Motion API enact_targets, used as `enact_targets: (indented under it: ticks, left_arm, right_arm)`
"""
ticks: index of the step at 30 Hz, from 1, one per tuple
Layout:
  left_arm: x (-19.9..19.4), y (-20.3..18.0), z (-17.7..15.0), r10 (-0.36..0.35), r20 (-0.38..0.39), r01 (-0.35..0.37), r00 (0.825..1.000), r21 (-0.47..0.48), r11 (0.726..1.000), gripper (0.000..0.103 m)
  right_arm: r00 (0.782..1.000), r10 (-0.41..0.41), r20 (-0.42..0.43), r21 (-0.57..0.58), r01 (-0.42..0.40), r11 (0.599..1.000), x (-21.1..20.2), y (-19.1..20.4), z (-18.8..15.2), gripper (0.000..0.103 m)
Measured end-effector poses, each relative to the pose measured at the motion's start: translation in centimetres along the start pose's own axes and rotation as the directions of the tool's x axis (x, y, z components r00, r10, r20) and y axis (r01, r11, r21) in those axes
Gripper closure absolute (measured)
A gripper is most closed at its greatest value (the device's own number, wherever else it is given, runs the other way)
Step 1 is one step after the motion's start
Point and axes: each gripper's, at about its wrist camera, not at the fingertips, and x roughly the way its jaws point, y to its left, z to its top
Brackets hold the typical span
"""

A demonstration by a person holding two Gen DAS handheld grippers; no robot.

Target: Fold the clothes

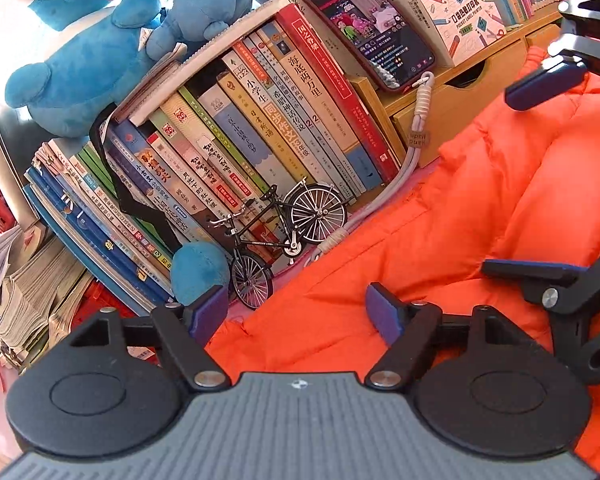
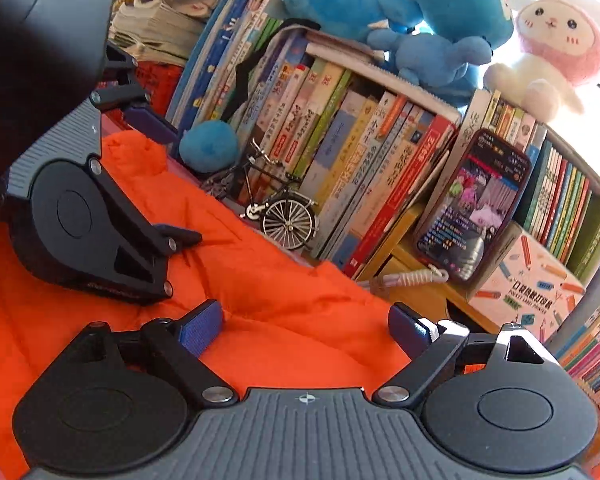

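An orange quilted jacket (image 1: 480, 200) lies spread on the surface in front of a row of books; in the right wrist view the jacket (image 2: 284, 280) fills the lower left. My left gripper (image 1: 296, 314) hovers open over the jacket's near left edge, with nothing between its blue pads. My right gripper (image 2: 306, 326) is also open above the jacket's edge, its pads apart and empty. Each gripper shows in the other's view: the right gripper (image 1: 536, 178) at the far right, the left gripper (image 2: 166, 178) at the upper left. Both stand wide open.
A row of upright books (image 1: 260, 128) backs the jacket. A small model bicycle (image 1: 284, 232) and a blue plush ball (image 1: 198, 270) stand at its edge. A phone (image 2: 472, 204) leans on a wooden drawer unit (image 1: 460, 96) beside a printed box (image 2: 528, 280). Plush toys (image 2: 420, 20) sit on top.
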Motion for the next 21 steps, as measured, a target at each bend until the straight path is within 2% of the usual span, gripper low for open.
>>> enact_targets:
  ticks: [2, 4, 9, 14, 17, 21]
  left_arm:
    - [0.7, -0.1, -0.3, 0.012, -0.015, -0.012, 1.000, -0.006, 1.000, 0.019]
    - [1.5, 0.1, -0.6, 0.026, -0.035, -0.027, 0.999, -0.024, 0.999, 0.017]
    - [2.7, 1.1, -2.4, 0.091, -0.061, -0.093, 0.994, -0.036, 0.995, 0.011]
    - [3.8, 2.6, -4.4, 0.119, -0.086, -0.123, 0.989, -0.043, 0.991, 0.007]
    - [4.1, 3.5, -5.6, 0.128, -0.097, -0.132, 0.987, -0.044, 0.990, 0.005]
    - [4.5, 4.5, -6.5, 0.127, -0.113, -0.133, 0.985, -0.053, 0.990, 0.001]
  right_arm:
    - [1.000, -0.012, -0.022, 0.053, 0.013, 0.999, 0.5, -0.4, -1.2, 0.012]
    - [0.998, -0.047, -0.045, 0.058, 0.049, 0.997, 0.9, -0.5, -1.7, 0.011]
    - [0.987, -0.140, -0.077, 0.012, 0.141, 0.990, 0.6, -1.4, -3.7, 0.008]
    - [0.976, -0.202, -0.082, -0.039, 0.200, 0.979, 0.0, -3.7, -5.7, 0.007]
    - [0.963, -0.235, -0.130, -0.016, 0.235, 0.972, 0.0, -6.0, -7.1, 0.001]
    - [0.942, -0.254, -0.221, 0.022, 0.266, 0.964, 0.5, -8.7, -9.0, 0.001]
